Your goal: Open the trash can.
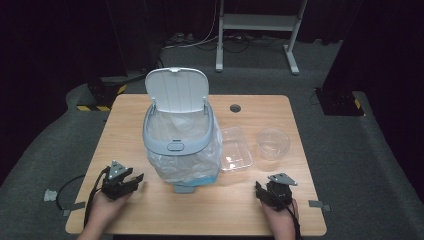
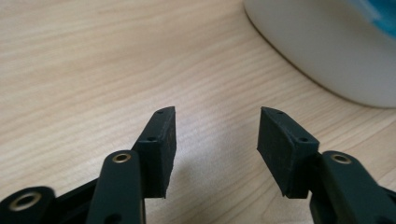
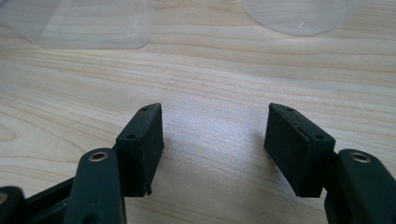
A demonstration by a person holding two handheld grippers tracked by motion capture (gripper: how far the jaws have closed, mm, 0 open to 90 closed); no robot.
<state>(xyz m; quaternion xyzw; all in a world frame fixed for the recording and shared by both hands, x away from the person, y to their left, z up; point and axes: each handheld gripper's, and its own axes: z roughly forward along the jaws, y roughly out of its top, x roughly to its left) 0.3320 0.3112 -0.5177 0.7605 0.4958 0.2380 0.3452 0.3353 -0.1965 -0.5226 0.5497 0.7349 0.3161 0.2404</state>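
A small grey bin with a clear plastic liner stands mid-table, its white lid tipped up at the back. My left gripper rests low over the table to the bin's front left, open, with bare wood between its jaws; the bin's bagged base lies just ahead and to the right. My right gripper sits near the front right edge, open and holding nothing. Ahead of it lie a clear rectangular tray and a clear round tub.
The clear tray and round tub sit to the right of the bin on the wooden table. A cable hole marks the far side. Beyond the table stand a white desk frame and dark floor.
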